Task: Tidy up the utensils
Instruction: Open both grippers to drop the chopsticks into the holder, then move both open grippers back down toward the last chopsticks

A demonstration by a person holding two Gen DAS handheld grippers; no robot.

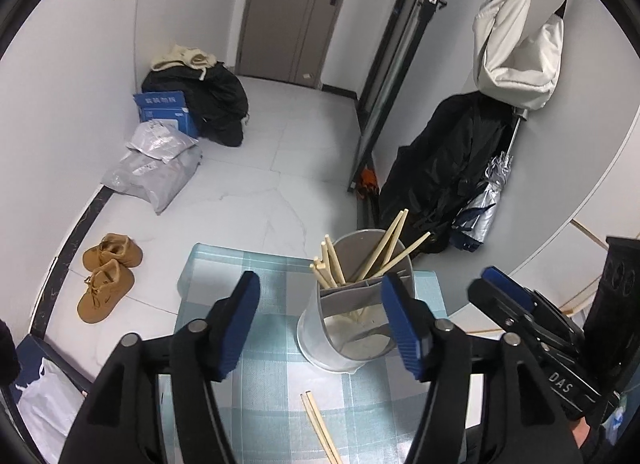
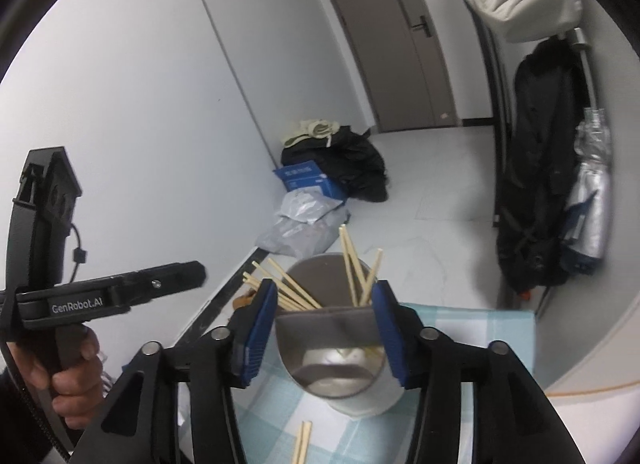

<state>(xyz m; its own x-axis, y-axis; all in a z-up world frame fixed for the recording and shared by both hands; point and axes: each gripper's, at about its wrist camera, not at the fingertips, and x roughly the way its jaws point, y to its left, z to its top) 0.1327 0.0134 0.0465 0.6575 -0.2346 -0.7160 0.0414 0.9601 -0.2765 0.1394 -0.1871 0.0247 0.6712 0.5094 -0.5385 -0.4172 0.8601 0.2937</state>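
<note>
A grey utensil holder (image 1: pixel 344 328) with an inner divider stands on a small table with a blue checked cloth (image 1: pixel 272 304). Several wooden chopsticks (image 1: pixel 380 248) stand in its rear compartments. A loose pair of chopsticks (image 1: pixel 320 428) lies on the cloth in front of it. My left gripper (image 1: pixel 322 324) is open and empty, just left of and above the holder. My right gripper (image 2: pixel 324 328) is open and empty, its blue pads (image 2: pixel 390 338) either side of the holder (image 2: pixel 336 352). The loose pair (image 2: pixel 301 442) also shows below it.
The right gripper (image 1: pixel 532 316) shows at the right of the left wrist view, the left one (image 2: pixel 108 296) at the left of the right wrist view. On the floor: brown shoes (image 1: pixel 108 276), grey parcels (image 1: pixel 156 168), a blue box (image 1: pixel 164 112), dark clothes (image 1: pixel 452 172).
</note>
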